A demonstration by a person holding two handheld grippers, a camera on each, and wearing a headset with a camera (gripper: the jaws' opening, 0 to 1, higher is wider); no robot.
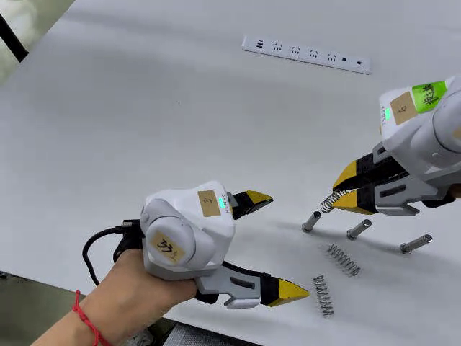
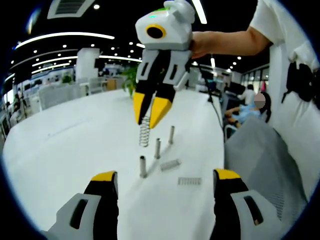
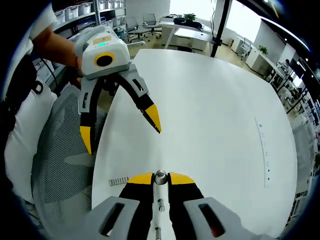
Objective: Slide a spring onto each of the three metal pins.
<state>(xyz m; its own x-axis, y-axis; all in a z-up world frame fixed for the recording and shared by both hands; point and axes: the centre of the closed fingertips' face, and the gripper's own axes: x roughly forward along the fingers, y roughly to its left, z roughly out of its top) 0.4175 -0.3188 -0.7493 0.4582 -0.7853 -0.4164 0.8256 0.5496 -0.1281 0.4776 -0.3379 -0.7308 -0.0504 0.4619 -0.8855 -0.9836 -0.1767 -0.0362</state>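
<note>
Three short metal pins (image 1: 311, 221) (image 1: 358, 229) (image 1: 416, 244) stand upright in a row on the white table (image 1: 144, 122). My right gripper (image 1: 347, 192) is shut on a spring (image 1: 330, 202), which hangs just above the leftmost pin (image 2: 143, 166). In the right gripper view the spring's end (image 3: 160, 176) shows as a ring between the closed jaws. Two more springs (image 1: 343, 259) (image 1: 323, 295) lie on the table in front of the pins. My left gripper (image 1: 277, 244) is open and holds nothing, left of the pins.
A white power strip (image 1: 306, 54) lies at the far side of the table. The table's near edge (image 1: 108, 303) runs just below my left hand. A grey mesh chair (image 2: 265, 165) and a person's white sleeve (image 2: 280, 30) are beside the table.
</note>
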